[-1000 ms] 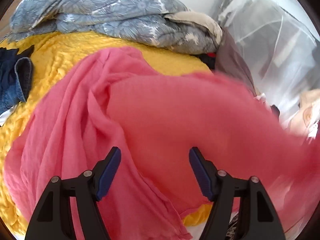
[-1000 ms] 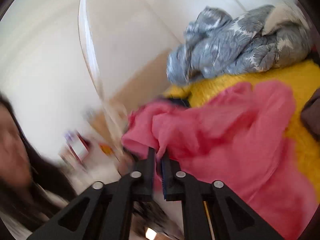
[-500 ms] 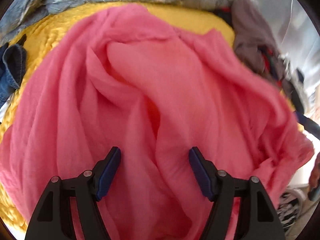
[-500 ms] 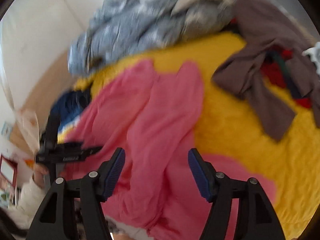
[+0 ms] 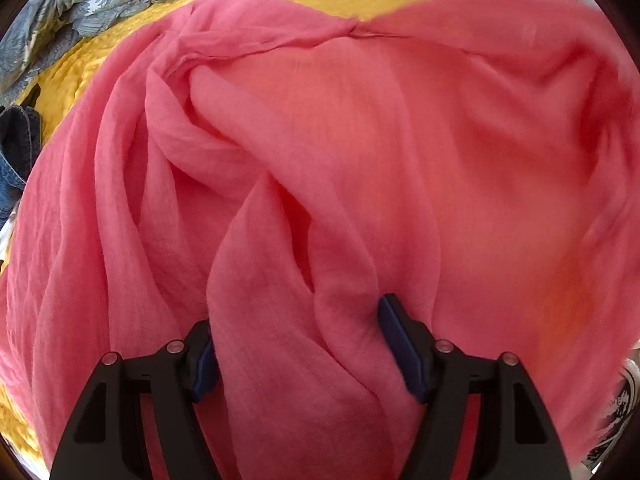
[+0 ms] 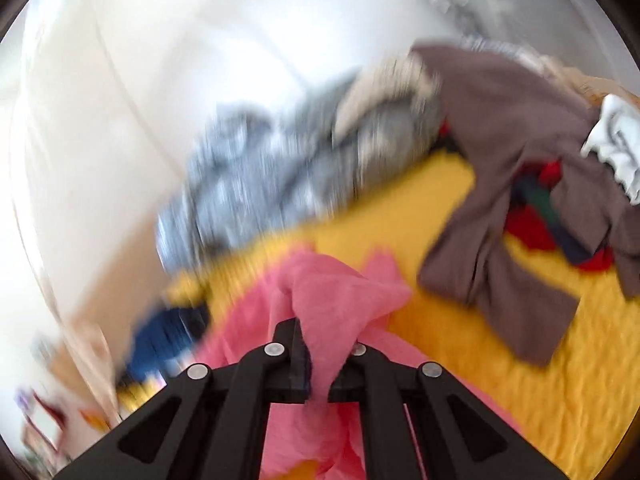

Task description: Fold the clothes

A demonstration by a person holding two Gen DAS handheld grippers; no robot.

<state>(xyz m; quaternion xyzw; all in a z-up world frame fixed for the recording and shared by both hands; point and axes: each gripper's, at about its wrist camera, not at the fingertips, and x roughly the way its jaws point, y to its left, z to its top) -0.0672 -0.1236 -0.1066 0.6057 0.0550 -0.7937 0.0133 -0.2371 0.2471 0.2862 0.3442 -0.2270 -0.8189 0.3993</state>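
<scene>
A large pink cloth (image 5: 360, 160) lies rumpled on the yellow bedspread (image 5: 72, 76) and fills most of the left wrist view. My left gripper (image 5: 300, 352) is open right over it, and a raised fold of the cloth runs between its blue-padded fingers (image 5: 400, 344). In the blurred right wrist view my right gripper (image 6: 320, 344) is shut on a bunched edge of the pink cloth (image 6: 332, 292), which sticks up out of the jaws and hangs down beneath them.
A grey floral duvet (image 6: 280, 168) is heaped at the back of the yellow bedspread (image 6: 560, 380). A brown garment (image 6: 520, 152) lies over red and green clothes (image 6: 536, 216) beside a white item (image 6: 616, 140). Blue denim (image 5: 16, 152) lies at the bed's left edge.
The right gripper, open half a second ago, has shut on an edge of the pink cloth and swung. The left gripper has sunk closer, so a fold now lies between its fingers.
</scene>
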